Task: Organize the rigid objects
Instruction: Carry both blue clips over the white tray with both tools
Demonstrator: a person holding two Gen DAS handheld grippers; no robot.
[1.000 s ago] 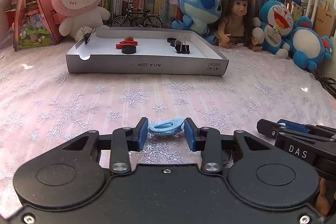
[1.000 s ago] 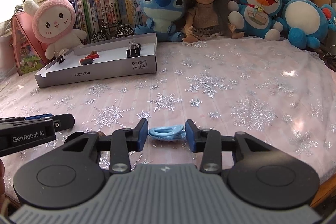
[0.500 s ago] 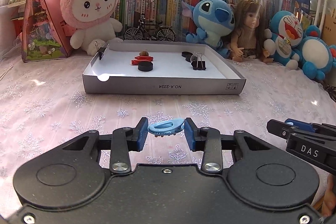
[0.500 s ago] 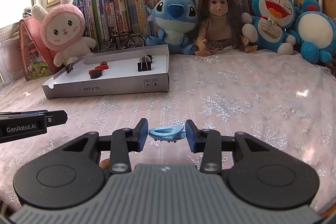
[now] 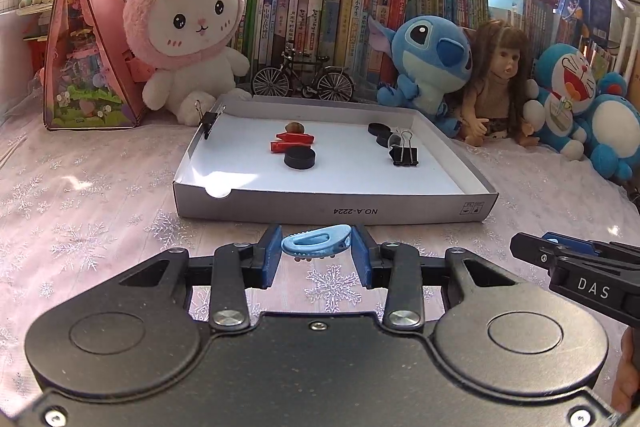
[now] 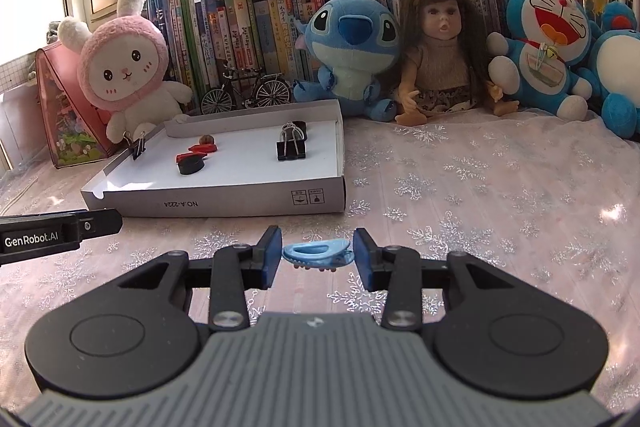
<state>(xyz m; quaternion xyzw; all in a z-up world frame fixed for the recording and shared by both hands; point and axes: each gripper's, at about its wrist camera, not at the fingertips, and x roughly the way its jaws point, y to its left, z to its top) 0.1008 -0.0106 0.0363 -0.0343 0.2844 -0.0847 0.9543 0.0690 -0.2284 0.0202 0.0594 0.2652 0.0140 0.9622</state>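
Your left tool (image 5: 316, 249) and right tool (image 6: 317, 251) each clamp a blue clip (image 5: 316, 246) near the table's front edge, facing the box (image 5: 332, 213)

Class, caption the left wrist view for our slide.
Left gripper carries a blue hair clip toward the white tray.
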